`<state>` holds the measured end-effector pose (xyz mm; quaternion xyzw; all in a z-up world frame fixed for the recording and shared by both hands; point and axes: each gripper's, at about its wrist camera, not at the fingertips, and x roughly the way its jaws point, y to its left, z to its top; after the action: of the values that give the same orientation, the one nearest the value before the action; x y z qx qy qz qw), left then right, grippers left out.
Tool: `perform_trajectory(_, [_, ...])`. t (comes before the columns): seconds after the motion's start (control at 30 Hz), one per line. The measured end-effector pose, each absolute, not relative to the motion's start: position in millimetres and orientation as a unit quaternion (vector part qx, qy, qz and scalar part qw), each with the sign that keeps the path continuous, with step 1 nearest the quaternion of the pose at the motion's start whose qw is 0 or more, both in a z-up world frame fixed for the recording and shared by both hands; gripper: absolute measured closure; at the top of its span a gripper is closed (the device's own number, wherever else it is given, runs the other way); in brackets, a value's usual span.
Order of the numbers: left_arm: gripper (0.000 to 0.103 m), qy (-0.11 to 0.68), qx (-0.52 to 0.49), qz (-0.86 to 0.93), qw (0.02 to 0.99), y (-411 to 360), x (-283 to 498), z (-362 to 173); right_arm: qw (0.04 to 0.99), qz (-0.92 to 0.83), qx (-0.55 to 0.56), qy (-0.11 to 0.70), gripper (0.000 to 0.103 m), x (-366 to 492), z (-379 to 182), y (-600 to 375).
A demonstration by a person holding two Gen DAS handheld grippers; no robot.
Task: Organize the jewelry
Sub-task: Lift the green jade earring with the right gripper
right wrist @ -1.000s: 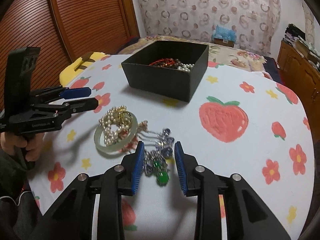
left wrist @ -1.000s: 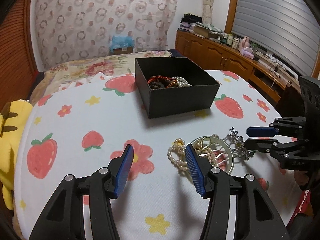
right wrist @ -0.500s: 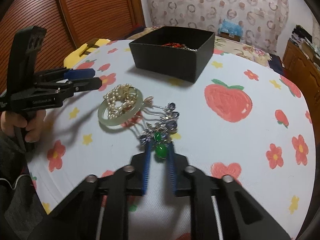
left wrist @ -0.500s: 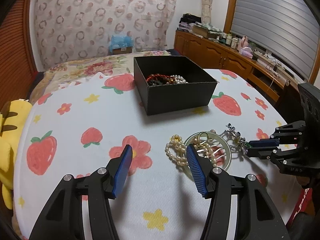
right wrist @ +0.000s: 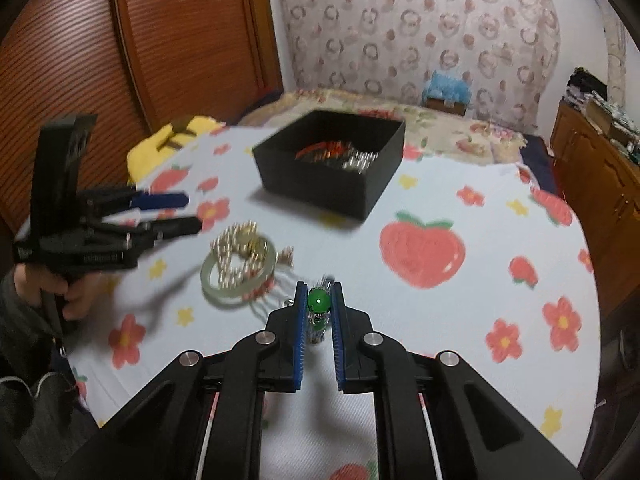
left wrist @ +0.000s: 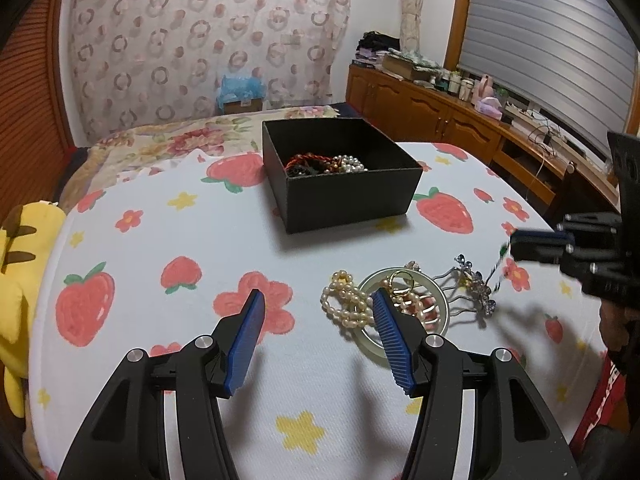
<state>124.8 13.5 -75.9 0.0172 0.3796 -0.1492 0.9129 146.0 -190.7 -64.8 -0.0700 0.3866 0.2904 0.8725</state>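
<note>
Two views disagree: only your right wrist camera shows the green-stone ornament (right wrist: 319, 301) pinched between the nearly closed right gripper (right wrist: 319, 304), above the table. Your left gripper (left wrist: 316, 312) gapes wide, holding nothing. One black box (left wrist: 352, 196), one jade bangle (left wrist: 442, 304), one pearl strand (left wrist: 346, 304).

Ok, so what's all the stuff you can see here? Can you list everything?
black box: one, black, far middle of the table, beads and pearls inside
pearl string: one, cream, beside the bangle
bangle: one, pale green, on the table with gold pieces in it
silver hair comb: one, silver, right of the bangle
green-stone ornament: one, green and silver, in the right hand-held gripper
tablecloth: one, white with strawberries and flowers
plush toy: one, yellow, left table edge
left hand-held gripper: black, blue pads, open
right hand-held gripper: black, blue pads, closed on the ornament
</note>
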Motion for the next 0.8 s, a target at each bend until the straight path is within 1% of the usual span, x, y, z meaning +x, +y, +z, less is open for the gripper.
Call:
perform_trajectory(0.33, [0.049,0.378,0.014,-0.148,0.914,13.7,124.1,-74.9,0.891,0.274,-0.071,0.355,0.090,152.6,-39.1,-199.0])
perform_trajectory(0.57, [0.050,0.400,0.020,-0.154,0.903,11.1,140.3,-85.9,0.894,0.258,-0.067,0.360,0.090,155.9,-46.7,-205.8])
perform_trajectory(0.6, [0.051,0.401,0.020,-0.154,0.903,11.4,143.1,-87.3,0.893,0.258,-0.067,0.362,0.090,155.8,-48.4,-206.2])
perform_trajectory(0.67, [0.062,0.410,0.018,-0.156,0.898,11.2,151.4,-89.7,0.892,0.260,-0.066,0.364,0.090,155.8,-50.9,-205.3])
perform_trajectory(0.73, [0.068,0.424,0.025,-0.154,0.892,9.3,159.5,-95.3,0.891,0.261,-0.066,0.365,0.090,155.5,-52.6,-205.2])
perform_trajectory(0.8, [0.070,0.436,0.043,-0.152,0.886,4.8,164.4,-100.4,0.891,0.262,-0.066,0.364,0.090,155.4,-53.2,-205.1])
